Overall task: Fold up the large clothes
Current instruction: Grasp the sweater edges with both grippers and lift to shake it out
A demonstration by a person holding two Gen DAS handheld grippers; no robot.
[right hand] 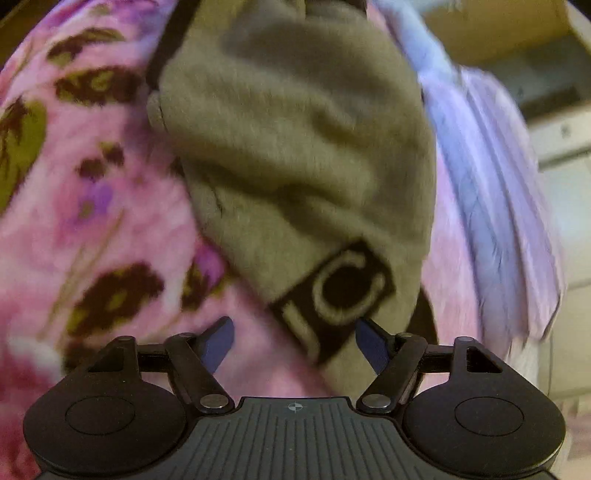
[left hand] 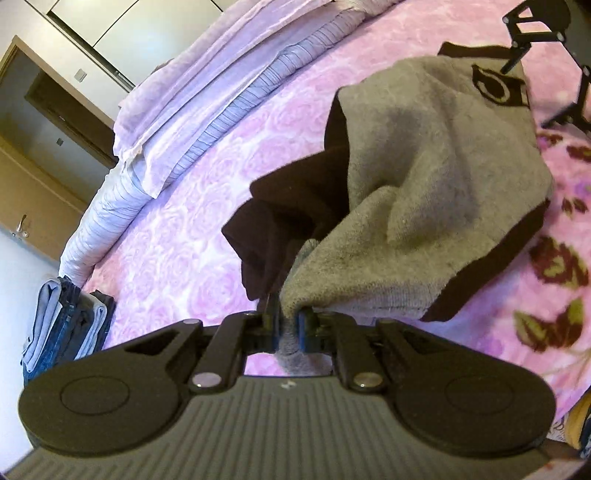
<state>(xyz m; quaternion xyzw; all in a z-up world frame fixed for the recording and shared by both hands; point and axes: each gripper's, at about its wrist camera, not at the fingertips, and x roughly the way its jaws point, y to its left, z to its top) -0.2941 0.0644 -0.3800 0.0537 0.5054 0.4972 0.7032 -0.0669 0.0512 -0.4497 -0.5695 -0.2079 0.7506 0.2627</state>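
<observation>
A grey knit sweater (left hand: 424, 184) with black trim and a black sleeve (left hand: 288, 206) lies bunched on the pink bed cover. My left gripper (left hand: 290, 321) is shut on a grey edge of it, and the cloth rises in a pulled fold from the pads. In the right wrist view the same sweater (right hand: 295, 147) fills the middle. Its black patch (right hand: 340, 295) with a pale letter C sits between the blue pads of my right gripper (right hand: 295, 332). That gripper is open, its right pad (right hand: 371, 343) at the patch's edge. Its black linkage (left hand: 535, 29) shows over the sweater's far end.
A pink floral blanket (left hand: 184, 240) covers the bed. Folded lavender and striped bedding (left hand: 192, 110) lies along the far side. A stack of folded jeans (left hand: 66, 325) stands at the bed's left edge. Wardrobe doors and a wooden door frame (left hand: 55, 122) are beyond.
</observation>
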